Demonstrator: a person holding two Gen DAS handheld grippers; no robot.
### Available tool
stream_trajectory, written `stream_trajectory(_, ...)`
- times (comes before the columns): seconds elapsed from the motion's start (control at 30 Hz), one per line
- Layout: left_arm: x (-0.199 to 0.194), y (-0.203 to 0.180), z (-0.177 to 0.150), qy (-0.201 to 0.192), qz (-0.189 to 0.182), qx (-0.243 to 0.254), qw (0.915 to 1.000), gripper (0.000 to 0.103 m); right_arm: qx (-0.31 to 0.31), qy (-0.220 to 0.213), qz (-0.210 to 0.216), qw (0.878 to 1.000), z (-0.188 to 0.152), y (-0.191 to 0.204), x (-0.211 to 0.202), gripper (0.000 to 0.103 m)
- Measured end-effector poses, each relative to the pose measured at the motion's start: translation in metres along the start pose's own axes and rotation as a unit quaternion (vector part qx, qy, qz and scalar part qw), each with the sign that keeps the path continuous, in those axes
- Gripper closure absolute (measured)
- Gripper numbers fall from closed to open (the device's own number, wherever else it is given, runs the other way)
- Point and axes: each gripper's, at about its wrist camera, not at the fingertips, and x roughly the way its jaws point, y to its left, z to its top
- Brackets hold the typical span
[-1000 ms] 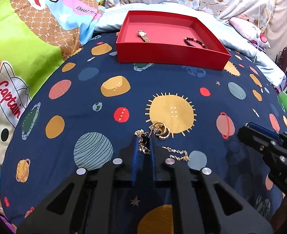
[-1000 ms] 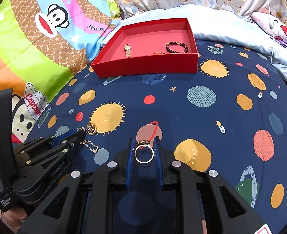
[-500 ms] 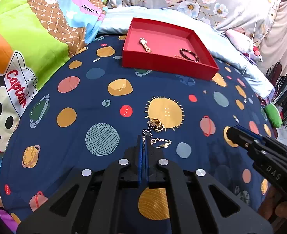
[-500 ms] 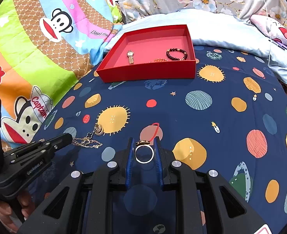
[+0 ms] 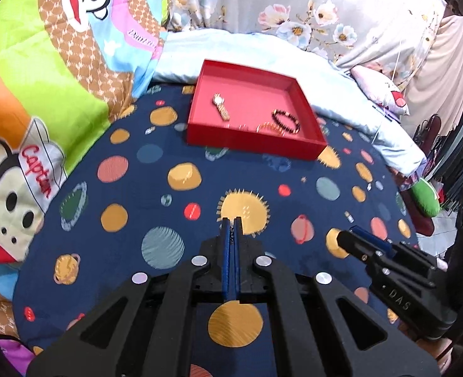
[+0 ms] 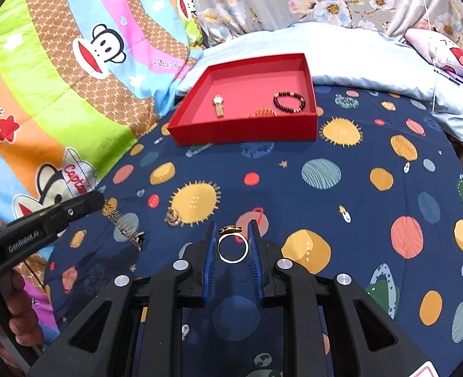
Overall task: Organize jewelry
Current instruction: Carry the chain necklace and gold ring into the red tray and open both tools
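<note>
My left gripper is shut on a thin gold chain. In the right wrist view that chain dangles from the left gripper above the bedspread. My right gripper is shut on a gold ring, which is upright between the blue pads. It also shows at the right of the left view, right gripper. A small pile of gold rings lies on a sun print. The red tray further back holds a watch, a dark bead bracelet and a gold bracelet.
The navy planet-print bedspread covers the bed. A bright cartoon-monkey quilt rises on the left, and a pale blue blanket lies behind the tray. A hand grips the left tool at the lower left.
My left gripper closed on the chain and lifted it off the bedspread, leaving the gold rings behind. My right gripper rose a little with the ring still held.
</note>
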Motion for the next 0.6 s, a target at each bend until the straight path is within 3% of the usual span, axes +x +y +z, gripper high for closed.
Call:
stream_trajectory(0.27, -0.017, -0.01, 0.04, -0.03, -0.005, 0.018, 0.9994, 0.102, -0.005, -0.027, 0.008, 1.0, 0.024, -0.001, -0.018, 0.084)
stream_trajectory(0.6, 0.003, -0.028, 0.118, -0.077, -0.02, 0.046, 0.9957, 0.102, -0.02, -0.068, 0.007, 0.997, 0.091, -0.013, -0.003, 0.084)
